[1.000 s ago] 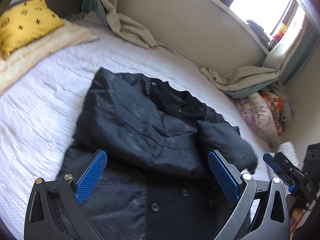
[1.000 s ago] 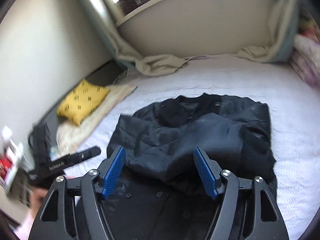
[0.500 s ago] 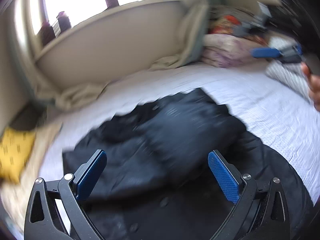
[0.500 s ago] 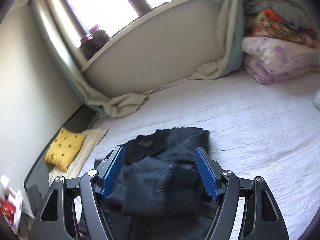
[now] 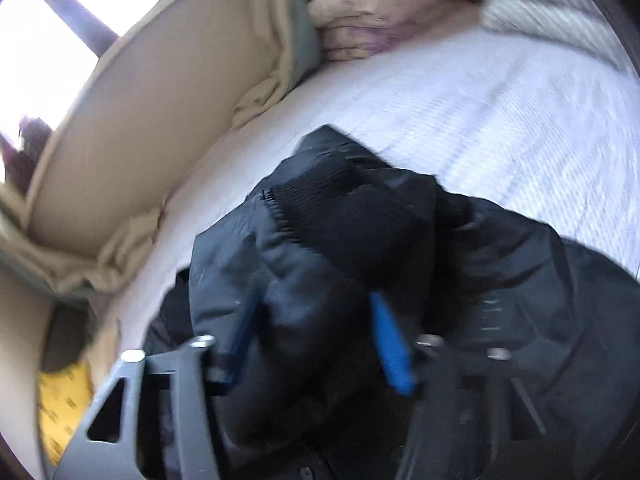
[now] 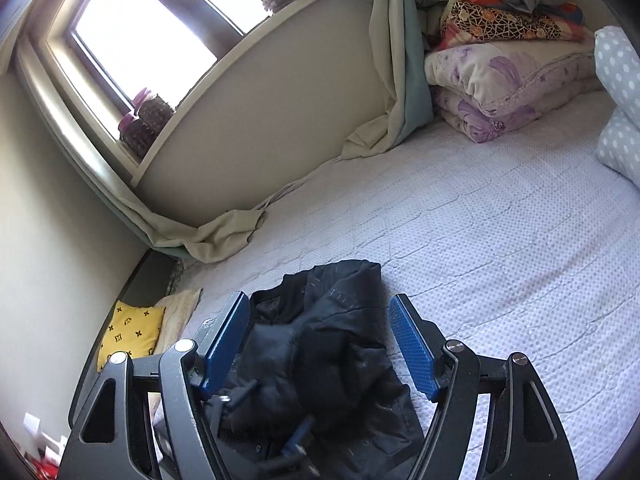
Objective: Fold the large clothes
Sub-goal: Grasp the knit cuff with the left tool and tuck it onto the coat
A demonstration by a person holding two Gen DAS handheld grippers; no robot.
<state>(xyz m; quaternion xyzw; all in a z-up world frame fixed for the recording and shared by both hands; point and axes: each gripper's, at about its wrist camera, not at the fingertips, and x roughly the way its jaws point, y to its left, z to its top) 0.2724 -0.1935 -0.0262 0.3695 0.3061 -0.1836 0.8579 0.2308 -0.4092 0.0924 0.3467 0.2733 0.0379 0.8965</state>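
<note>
A black padded jacket [image 6: 332, 344] lies on the white bedspread [image 6: 480, 240], its sleeves folded over the body. In the left wrist view the jacket [image 5: 500, 280] fills the lower half and a sleeve with a black knit cuff [image 5: 352, 224] runs between the pads. My left gripper [image 5: 312, 328] has narrowed around that sleeve; the frame is blurred and its pads look pressed into the padding. My right gripper [image 6: 320, 344] is open and empty, held above the jacket. The left gripper shows below it in the right wrist view [image 6: 280, 428].
Beige curtains [image 6: 224, 236] pile along the wall under the window. Folded quilts [image 6: 508, 92] are stacked at the far right, beside a dotted pillow [image 6: 620, 92]. A yellow cushion [image 6: 132, 332] lies at the left end of the bed.
My left gripper has dropped onto the jacket and narrowed from wide open around the cuffed sleeve. My right gripper has swung up and rightward, staying open.
</note>
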